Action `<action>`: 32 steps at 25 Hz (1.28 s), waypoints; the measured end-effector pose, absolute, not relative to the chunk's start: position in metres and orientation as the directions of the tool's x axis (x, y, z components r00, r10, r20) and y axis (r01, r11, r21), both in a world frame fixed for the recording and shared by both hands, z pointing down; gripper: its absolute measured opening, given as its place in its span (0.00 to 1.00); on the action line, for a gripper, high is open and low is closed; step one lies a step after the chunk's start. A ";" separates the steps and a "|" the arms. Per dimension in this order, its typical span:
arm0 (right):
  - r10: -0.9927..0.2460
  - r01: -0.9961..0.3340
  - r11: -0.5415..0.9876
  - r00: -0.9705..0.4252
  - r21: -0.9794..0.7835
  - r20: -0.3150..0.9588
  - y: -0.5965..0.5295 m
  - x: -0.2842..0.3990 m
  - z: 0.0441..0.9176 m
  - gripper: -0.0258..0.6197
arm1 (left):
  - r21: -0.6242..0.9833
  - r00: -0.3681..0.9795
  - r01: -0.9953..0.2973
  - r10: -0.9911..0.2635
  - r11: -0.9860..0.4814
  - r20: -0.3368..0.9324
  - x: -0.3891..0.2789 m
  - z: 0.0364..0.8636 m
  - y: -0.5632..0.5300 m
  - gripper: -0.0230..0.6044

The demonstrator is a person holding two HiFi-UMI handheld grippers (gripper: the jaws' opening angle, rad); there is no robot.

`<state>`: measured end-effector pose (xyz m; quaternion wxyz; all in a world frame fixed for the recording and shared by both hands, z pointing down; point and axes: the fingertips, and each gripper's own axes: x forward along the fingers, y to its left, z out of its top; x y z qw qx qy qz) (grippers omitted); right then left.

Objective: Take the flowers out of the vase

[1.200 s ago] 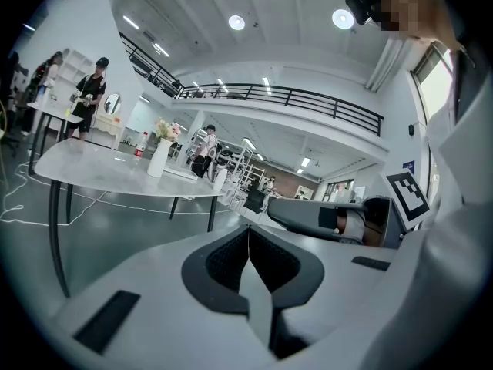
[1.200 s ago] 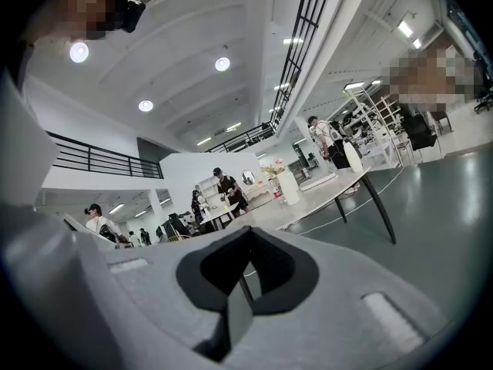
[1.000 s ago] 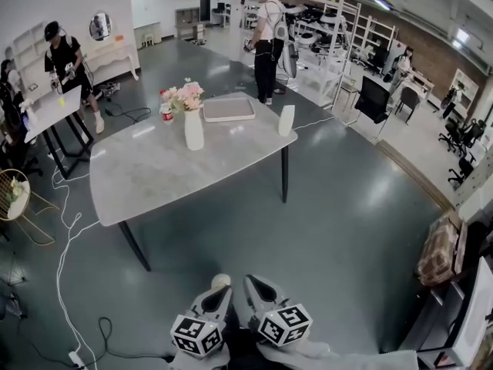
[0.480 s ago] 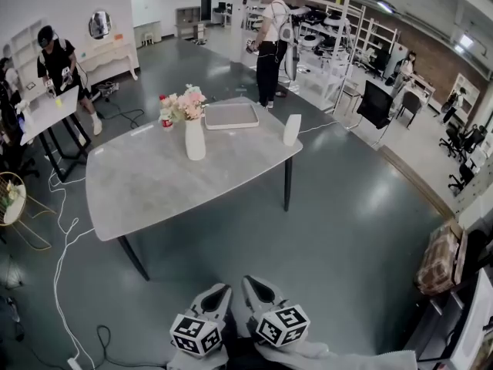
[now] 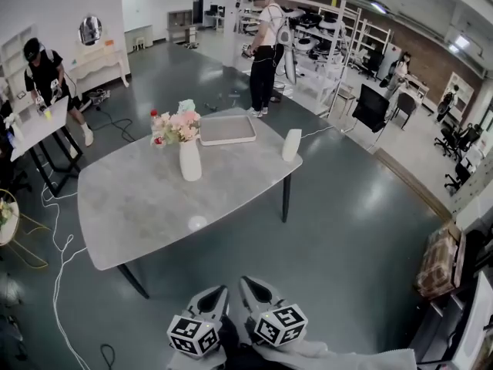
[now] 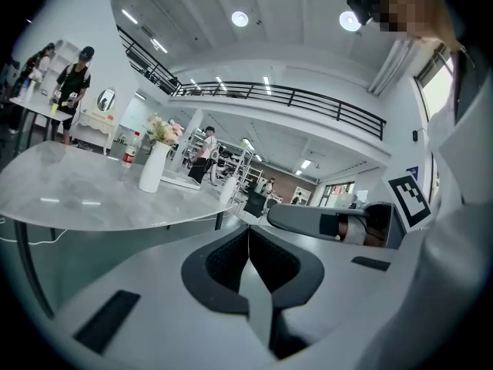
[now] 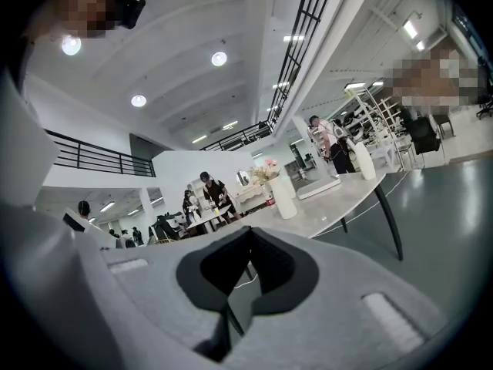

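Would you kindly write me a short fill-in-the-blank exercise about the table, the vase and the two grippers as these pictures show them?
1. The flowers stand in a ___ vase on the table.
2. The left gripper and the right gripper both have their jaws ___, with nothing between them.
3. The flat tray on the same table holds ___.

Missing words: white; shut; nothing
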<state>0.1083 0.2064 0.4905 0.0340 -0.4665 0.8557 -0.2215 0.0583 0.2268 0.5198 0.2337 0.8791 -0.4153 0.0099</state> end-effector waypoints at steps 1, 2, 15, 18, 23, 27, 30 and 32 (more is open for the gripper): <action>-0.818 -0.788 0.462 -0.556 -0.407 0.149 0.197 0.108 0.489 0.04 | 0.403 0.661 -0.729 -0.720 -0.553 0.209 0.058 0.519 0.217 0.04; -0.822 -0.792 0.457 -0.550 -0.404 0.149 0.188 0.108 0.488 0.04 | 0.404 0.669 -0.723 -0.714 -0.560 0.207 0.059 0.518 0.207 0.04; -0.873 -0.838 0.369 -0.461 -0.402 0.158 0.095 0.115 0.485 0.04 | 0.403 0.753 -0.645 -0.628 -0.649 0.195 0.066 0.513 0.105 0.04; -0.881 -0.844 0.351 -0.445 -0.406 0.161 0.078 0.115 0.488 0.04 | 0.403 0.763 -0.635 -0.616 -0.659 0.194 0.065 0.515 0.086 0.04; -0.892 -0.851 0.330 -0.423 -0.408 0.159 0.046 0.113 0.487 0.04 | 0.400 0.781 -0.615 -0.594 -0.680 0.192 0.064 0.514 0.055 0.04; -0.895 -0.852 0.327 -0.418 -0.410 0.156 0.024 0.105 0.489 0.04 | 0.394 0.786 -0.610 -0.587 -0.688 0.191 0.056 0.515 0.033 0.04; -0.894 -0.850 0.332 -0.422 -0.409 0.150 0.006 0.097 0.489 0.04 | 0.388 0.786 -0.611 -0.589 -0.690 0.190 0.049 0.516 0.015 0.04; -0.890 -0.847 0.343 -0.431 -0.406 0.149 -0.004 0.091 0.491 0.04 | 0.387 0.782 -0.615 -0.595 -0.687 0.187 0.044 0.518 0.003 0.04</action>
